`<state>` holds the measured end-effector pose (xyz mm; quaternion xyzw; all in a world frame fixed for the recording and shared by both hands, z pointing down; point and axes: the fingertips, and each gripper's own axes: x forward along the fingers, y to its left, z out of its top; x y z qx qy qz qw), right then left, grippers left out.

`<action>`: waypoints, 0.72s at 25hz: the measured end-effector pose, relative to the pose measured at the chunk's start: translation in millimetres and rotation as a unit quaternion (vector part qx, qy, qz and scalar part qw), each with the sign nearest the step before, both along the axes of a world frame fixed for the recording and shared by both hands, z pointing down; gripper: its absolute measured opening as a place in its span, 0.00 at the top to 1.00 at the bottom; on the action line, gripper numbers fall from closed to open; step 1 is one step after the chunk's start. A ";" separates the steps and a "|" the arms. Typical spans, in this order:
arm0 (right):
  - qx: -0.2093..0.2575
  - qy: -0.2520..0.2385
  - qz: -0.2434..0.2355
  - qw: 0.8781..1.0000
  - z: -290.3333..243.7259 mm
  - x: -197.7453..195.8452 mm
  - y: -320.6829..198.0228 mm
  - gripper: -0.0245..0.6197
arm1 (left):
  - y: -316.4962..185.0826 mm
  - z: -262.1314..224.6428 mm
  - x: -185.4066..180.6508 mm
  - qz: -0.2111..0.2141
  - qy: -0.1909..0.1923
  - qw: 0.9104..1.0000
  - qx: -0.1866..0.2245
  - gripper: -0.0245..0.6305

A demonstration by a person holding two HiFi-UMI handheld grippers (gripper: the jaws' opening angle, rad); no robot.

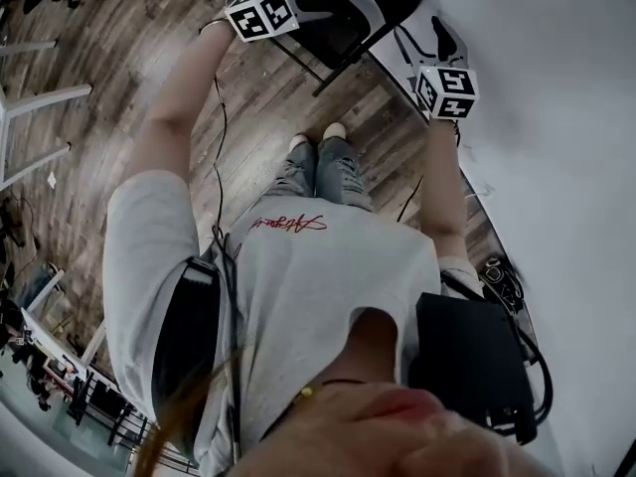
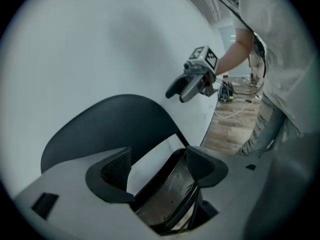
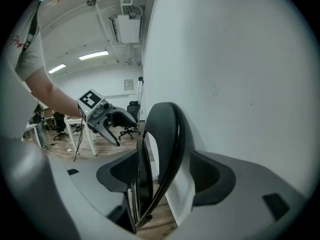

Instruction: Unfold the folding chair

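Note:
A black folding chair stands folded against the white wall, right in front of the person's feet. My left gripper is open. Its pads sit on either side of the folded seat's upper edge, below the curved backrest, and do not press on it. My right gripper is open too, with the chair edge-on between its pads and a gap on each side. Each gripper shows in the other's view, the right gripper and the left gripper, both with spread jaws.
The floor is wooden planks with cables trailing along the wall. A black box hangs at the person's right hip. White table legs stand to the left. Office chairs and desks are far back in the room.

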<state>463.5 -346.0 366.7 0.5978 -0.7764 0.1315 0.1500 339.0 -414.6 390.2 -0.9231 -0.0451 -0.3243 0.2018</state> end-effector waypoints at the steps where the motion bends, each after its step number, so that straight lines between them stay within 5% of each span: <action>1: -0.006 -0.008 -0.007 1.000 7.7 2.1 -6.5 0.50 | -4.9 7.9 0.9 0.014 -0.023 1.000 0.012 0.44; 7: -0.029 -0.045 -0.018 0.998 33.0 10.0 -40.1 0.50 | -12.9 37.6 13.6 0.095 -0.122 0.987 0.045 0.44; 18: 0.016 -0.015 -0.068 0.997 18.4 -15.2 -83.9 0.51 | -21.6 121.1 17.7 0.218 -0.302 0.926 0.067 0.44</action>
